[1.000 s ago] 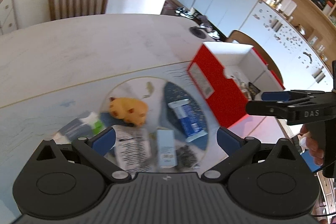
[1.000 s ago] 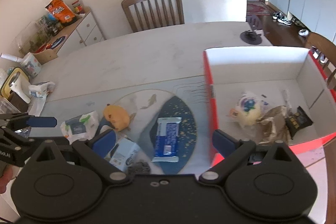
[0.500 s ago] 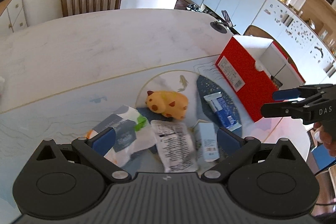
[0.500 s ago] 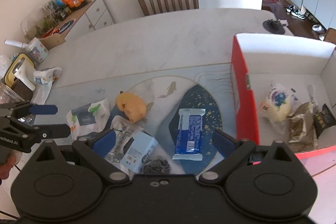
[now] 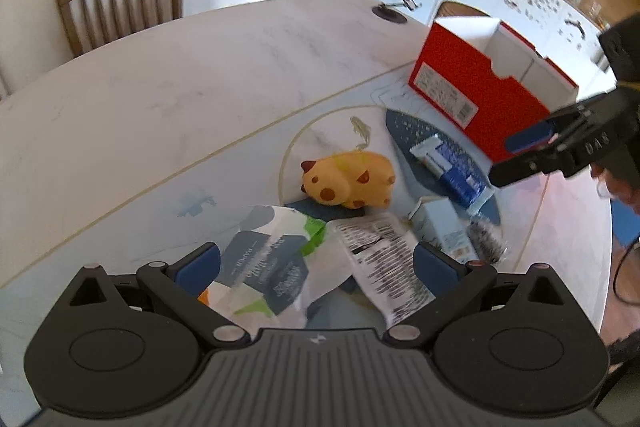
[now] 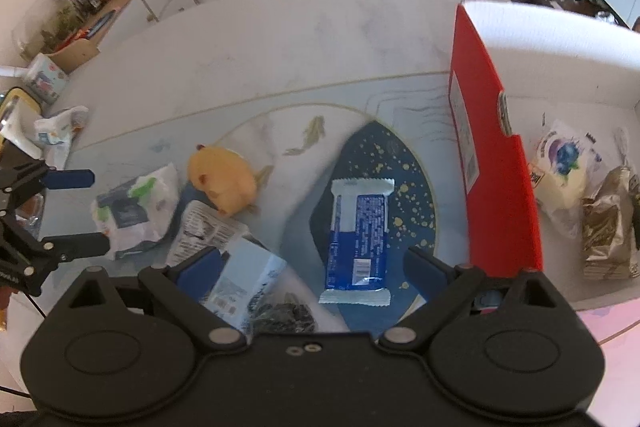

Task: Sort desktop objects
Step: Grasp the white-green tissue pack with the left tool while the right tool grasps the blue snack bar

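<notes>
Sorting is partly complete. The red box (image 6: 496, 163) on the counter (image 6: 280, 39) already holds a blueberry-print pouch (image 6: 560, 167) and a gold foil pack (image 6: 608, 223). Remaining outside, left of the box: blue wrapper bar (image 6: 358, 235), yellow plush toy (image 5: 348, 179), light-blue carton (image 5: 440, 227), white packets (image 5: 380, 259). Left gripper (image 5: 316, 263) and right gripper (image 6: 312, 263) hover with fingers apart, empty.

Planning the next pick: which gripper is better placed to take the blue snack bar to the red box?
Right. The right gripper is open with the blue snack bar between its fingers, beside the red box. The left gripper hangs over the wrappers.
</notes>
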Motion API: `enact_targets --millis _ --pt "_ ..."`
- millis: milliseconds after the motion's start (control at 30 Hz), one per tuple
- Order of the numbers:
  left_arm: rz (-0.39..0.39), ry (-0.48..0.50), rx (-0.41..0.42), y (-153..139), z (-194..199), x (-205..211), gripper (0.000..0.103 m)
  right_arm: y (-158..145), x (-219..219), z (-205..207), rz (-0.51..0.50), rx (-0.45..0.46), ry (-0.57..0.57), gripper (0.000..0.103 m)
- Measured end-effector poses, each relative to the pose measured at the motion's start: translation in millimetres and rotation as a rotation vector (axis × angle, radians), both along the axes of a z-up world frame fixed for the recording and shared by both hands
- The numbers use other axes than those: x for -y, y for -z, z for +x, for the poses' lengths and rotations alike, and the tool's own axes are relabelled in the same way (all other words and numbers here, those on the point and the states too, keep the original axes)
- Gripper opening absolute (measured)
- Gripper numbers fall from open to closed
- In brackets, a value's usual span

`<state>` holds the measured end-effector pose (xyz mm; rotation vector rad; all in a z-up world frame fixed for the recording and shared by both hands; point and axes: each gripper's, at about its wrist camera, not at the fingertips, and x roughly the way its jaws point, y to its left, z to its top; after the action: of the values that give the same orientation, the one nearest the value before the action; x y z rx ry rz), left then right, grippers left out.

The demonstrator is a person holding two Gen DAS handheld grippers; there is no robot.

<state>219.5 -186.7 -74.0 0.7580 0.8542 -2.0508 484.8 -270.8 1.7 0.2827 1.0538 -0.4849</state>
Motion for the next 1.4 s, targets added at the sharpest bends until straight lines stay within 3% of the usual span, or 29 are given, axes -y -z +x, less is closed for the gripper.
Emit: enact_targets --millis 300,700,1133,1400 --pt "0.007 0.099 0.030 25 -3 12 0.103 24 15 14 0.011 -0.054 0.052 0.095" --pt "0.036 0.129 0.081 58 1 21 0.103 33 21 20 0.023 -0.078 0.079 0.094" --pt "0.001 0.111 0.124 64 -10 22 0.103 38 30 26 0.016 -0.077 0.132 0.085" --pt "-0.042 0.112 0.190 66 -17 17 0.103 41 23 30 -0.071 -0.118 0.128 0.082"
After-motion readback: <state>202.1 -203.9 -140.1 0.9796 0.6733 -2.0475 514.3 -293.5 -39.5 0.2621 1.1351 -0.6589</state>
